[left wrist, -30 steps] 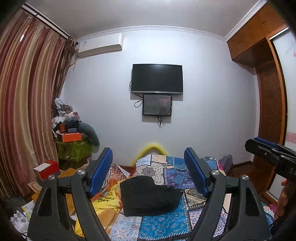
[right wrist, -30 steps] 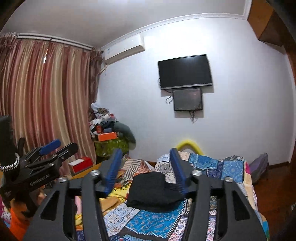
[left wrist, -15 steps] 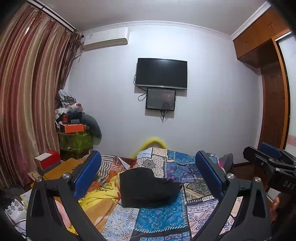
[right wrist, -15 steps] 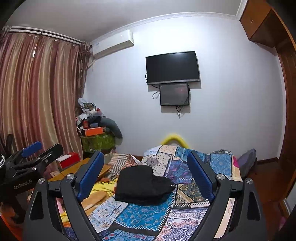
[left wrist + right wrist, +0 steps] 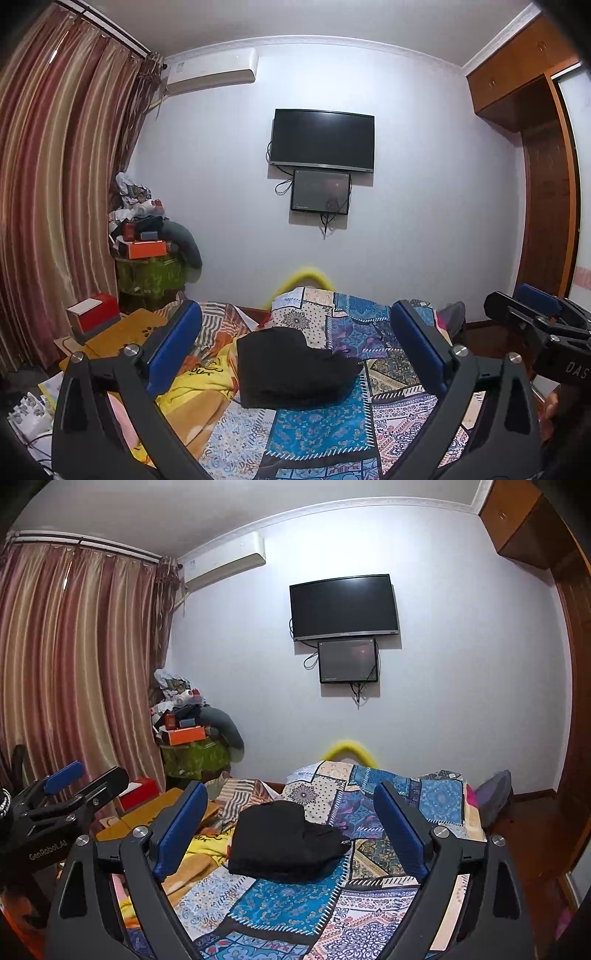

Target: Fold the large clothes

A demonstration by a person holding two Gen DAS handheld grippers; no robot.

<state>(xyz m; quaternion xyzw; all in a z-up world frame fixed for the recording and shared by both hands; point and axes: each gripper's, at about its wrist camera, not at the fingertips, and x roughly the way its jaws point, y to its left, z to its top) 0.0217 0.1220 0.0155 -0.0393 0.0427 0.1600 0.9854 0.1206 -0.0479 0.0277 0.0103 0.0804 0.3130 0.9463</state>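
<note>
Folded black fabric garment (image 5: 291, 365) on the patchwork quilt (image 5: 314, 432).
Left gripper (image 5: 295, 347) and right gripper (image 5: 291, 823) spread wide, hovering short of its near edge.

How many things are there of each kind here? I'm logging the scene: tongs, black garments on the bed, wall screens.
Tongs: 2 (left tongs, right tongs)
Black garment: 1
Wall screens: 2 (large screen, small screen)
Total: 5
</note>
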